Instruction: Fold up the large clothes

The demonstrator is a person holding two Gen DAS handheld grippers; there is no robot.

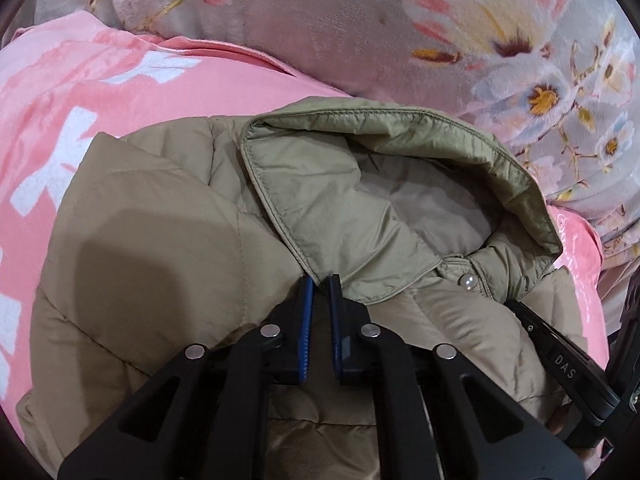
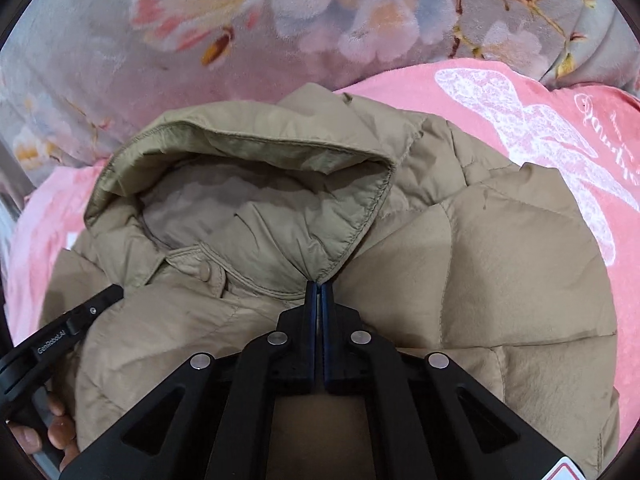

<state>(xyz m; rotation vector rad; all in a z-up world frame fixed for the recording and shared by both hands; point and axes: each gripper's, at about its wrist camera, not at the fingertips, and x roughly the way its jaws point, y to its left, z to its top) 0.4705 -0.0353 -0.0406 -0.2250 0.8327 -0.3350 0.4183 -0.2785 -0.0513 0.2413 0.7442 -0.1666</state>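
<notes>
A tan quilted hooded jacket [image 1: 160, 240] lies front up on a pink bedsheet [image 1: 80, 100]. Its olive-lined hood [image 1: 360, 184] is spread open above the collar. My left gripper [image 1: 320, 282] is shut on the left lower corner of the hood's edge. In the right wrist view the same jacket [image 2: 500, 260] and hood [image 2: 260, 208] appear, and my right gripper [image 2: 319, 285] is shut on the hood's right lower corner. A pearly snap button [image 1: 469, 281] sits at the collar between the two grips. Each view catches the other gripper's black body at its side edge.
A grey floral blanket [image 1: 520, 60] is bunched up behind the jacket, also filling the top of the right wrist view [image 2: 240, 40]. The pink sheet [image 2: 520, 120] carries white prints. A hand's fingers [image 2: 40, 432] show at the lower left.
</notes>
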